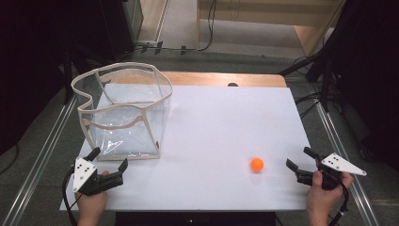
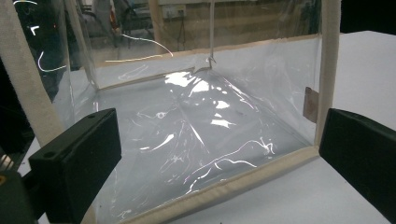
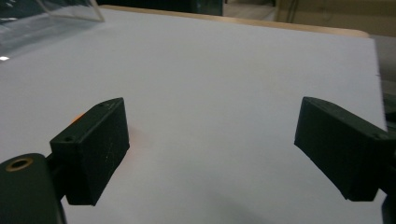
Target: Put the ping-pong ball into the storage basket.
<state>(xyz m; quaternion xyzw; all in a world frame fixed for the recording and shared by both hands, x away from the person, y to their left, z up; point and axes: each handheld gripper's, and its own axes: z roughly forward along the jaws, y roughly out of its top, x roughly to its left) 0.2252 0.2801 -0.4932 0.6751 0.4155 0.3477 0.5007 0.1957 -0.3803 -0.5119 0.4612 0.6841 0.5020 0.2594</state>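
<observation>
White sheet-covered table (image 1: 211,132) with a clear plastic bag, an orange ball and two hand-held grippers, both with jaws spread and empty.

At the upper left of the high view stands the open-topped, clear plastic bag with beige fabric trim (image 1: 123,110), upright on the white surface. The left gripper (image 1: 109,159) sits at the lower left, held by the person's left hand (image 1: 91,203), its black jaws parted just in front of the bag's near bottom edge; in the left gripper view the bag (image 2: 201,121) sits between the two jaws, untouched. The small round orange ball (image 1: 257,164) lies on the sheet at the lower right, well apart from the bag. The right gripper (image 1: 299,157), gripped by the right hand (image 1: 324,195), rests just right of the ball with jaws released; in the right gripper view an orange sliver of ball (image 3: 77,117) peeks past the left jaw.
</observation>
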